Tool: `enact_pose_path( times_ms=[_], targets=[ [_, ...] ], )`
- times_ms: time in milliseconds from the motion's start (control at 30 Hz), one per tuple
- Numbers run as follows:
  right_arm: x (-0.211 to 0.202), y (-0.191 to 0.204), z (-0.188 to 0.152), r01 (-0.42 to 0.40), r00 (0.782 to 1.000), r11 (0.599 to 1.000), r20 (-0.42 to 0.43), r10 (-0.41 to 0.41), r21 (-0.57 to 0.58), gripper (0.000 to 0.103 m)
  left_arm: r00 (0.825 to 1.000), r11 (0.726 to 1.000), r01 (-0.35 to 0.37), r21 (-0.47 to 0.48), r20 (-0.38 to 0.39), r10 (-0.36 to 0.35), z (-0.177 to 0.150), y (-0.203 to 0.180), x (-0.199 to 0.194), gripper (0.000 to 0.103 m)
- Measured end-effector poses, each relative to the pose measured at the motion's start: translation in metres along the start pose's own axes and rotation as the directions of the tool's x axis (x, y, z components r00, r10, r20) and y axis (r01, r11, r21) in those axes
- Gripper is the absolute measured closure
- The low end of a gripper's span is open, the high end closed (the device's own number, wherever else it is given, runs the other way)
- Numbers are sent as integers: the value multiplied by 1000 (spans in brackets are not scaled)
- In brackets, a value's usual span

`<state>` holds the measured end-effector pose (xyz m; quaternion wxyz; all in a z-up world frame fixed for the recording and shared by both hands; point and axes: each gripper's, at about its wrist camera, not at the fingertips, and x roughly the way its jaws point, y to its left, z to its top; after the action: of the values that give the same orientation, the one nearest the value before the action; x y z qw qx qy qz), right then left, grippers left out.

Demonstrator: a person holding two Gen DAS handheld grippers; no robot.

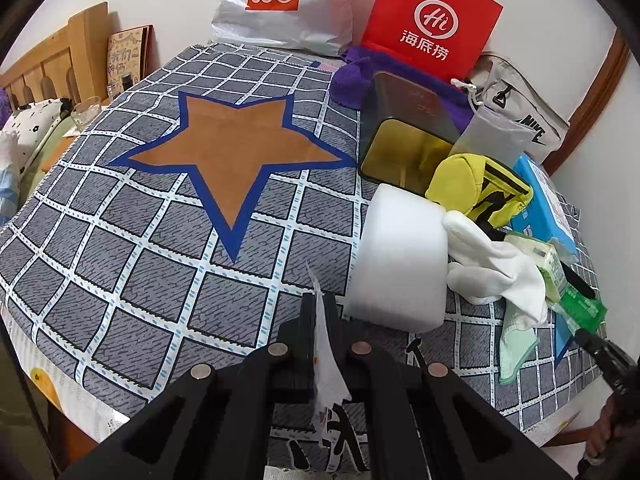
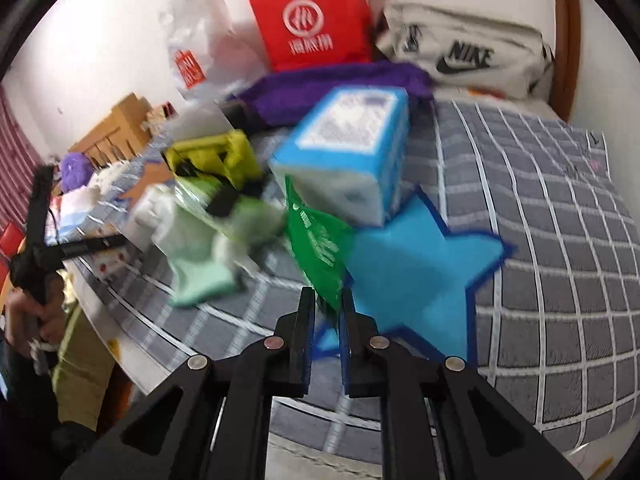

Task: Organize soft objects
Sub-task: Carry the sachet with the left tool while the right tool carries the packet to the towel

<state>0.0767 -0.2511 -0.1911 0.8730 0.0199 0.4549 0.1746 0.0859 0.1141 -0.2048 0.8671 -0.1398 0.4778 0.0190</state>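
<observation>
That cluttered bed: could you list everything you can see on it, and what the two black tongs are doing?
Bedspread: one, grey checked, brown and blue stars, covers the bed.
Shopping bags: two at the wall, white Miniso bag, red paper bag.
Nike pouch: one, pale grey, far right corner.
Purple towel: one, before the red bag.
Dark tin: one, gold inside, on its side.
Foam roll: one, white, mid-bed.
Yellow pouch: one, behind the roll.
White gloves: on the pile, right.
Tissue box: one, blue.
Green packet: one.
Left gripper: black, shut on a white paper scrap.
Right gripper: black, pinching the green packet's corner.
</observation>
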Motion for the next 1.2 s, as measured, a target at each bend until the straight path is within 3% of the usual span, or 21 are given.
enact_pose_path(
  times_ms=[67, 100, 200, 300, 467, 533, 700, 767, 800, 833, 900, 1033, 1200],
  targets=[
    [4, -3, 1, -16, 1000, 1000, 12, 16, 2, 89, 1000, 1000, -3, -2, -6, 3, 1, 0, 1, 99],
    [7, -2, 2, -27, 999, 1000, 17, 27, -4, 82, 1000, 1000, -4, -3, -10, 3, 2, 1, 1, 99],
    [15, 2, 6, 26, 1000, 998, 2, -26, -64, 41, 1000, 1000, -11, -3, -18, 11, 4, 0, 1, 99],
    [16, 0, 8, 136, 990, 984, 36, -133, -113, 39, 1000, 1000, -17, -1, -20, 17, 5, 0, 1, 99],
    [23, 13, 22, 110, 993, 970, 61, -99, -217, 33, 1000, 1000, -15, -2, -26, 15, 7, -1, 3, 99],
    [30, 22, 28, 108, 993, 959, 73, -92, -264, 20, 999, 1000, -10, 2, -31, 10, 7, 0, 2, 99],
    [56, 40, 26, 119, 993, 915, 32, -116, -385, 20, 999, 1000, -17, 1, -32, 17, 6, 4, 0, 99],
    [56, 39, 22, 114, 993, 910, 38, -108, -399, 24, 1000, 1000, -16, 1, -24, 16, 6, 6, -2, 99],
    [54, 38, 21, 95, 995, 916, 26, -92, -390, 35, 1000, 1000, -17, 1, -19, 17, 6, 6, -3, 99],
    [52, 36, 20, 50, 998, 925, -7, -56, -376, 52, 1000, 1000, -20, 2, -16, 20, 6, 7, -4, 99],
    [47, 34, 17, 30, 999, 935, -30, -43, -352, 67, 1000, 1000, -16, 0, -13, 16, 5, 8, -6, 99],
    [37, 32, 9, 39, 997, 953, -53, -58, -301, 75, 1000, 1000, 5, -2, -2, -5, 2, 8, -10, 99],
    [17, 25, 10, 7, 999, 987, -41, -14, -161, 76, 999, 1000, 24, 9, 41, -24, 3, 4, -29, 99]
  ],
)
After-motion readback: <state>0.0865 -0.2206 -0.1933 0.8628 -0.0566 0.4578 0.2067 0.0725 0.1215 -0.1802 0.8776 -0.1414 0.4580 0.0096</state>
